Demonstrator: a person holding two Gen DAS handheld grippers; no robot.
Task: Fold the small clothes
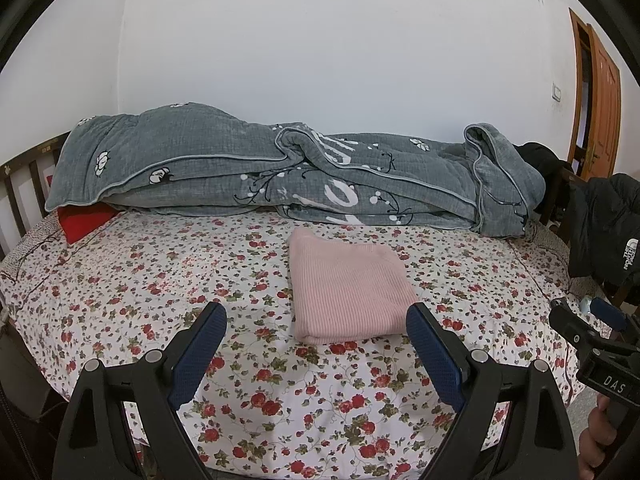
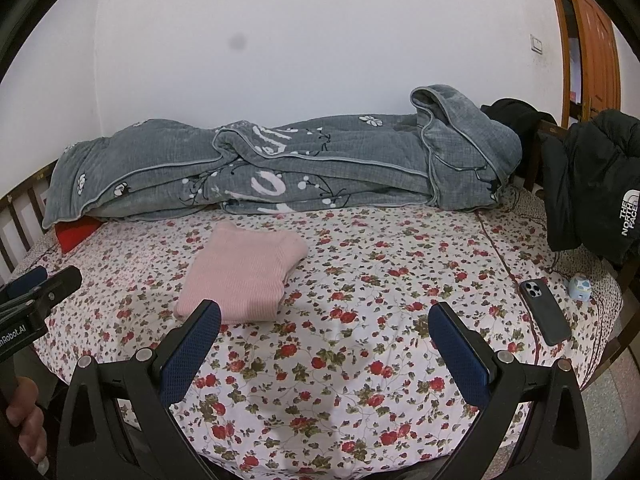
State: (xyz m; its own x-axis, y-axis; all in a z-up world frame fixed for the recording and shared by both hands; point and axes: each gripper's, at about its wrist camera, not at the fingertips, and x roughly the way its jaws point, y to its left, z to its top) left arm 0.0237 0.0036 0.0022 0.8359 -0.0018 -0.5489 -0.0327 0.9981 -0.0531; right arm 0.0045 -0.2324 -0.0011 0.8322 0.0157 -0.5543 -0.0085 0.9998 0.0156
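Nearest the camera, short of the pink sweater [image 1: 347, 292], the left gripper [image 1: 316, 354] and right gripper [image 2: 325, 354] hover, jaws apart and empty. The folded sweater lies on the bed [image 2: 360, 360]; beyond it, a grey quilt [image 1: 280, 172].

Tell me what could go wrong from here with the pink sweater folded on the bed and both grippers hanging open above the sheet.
1. The pink sweater already lies folded; grabbing one layer with the left gripper could pull the fold apart.
2. The phone lies near the bed's edge beside the right gripper; a sideways sweep might knock it off.
3. The flowered sheet looks loose, so fingers closing low could pinch it along with the sweater.
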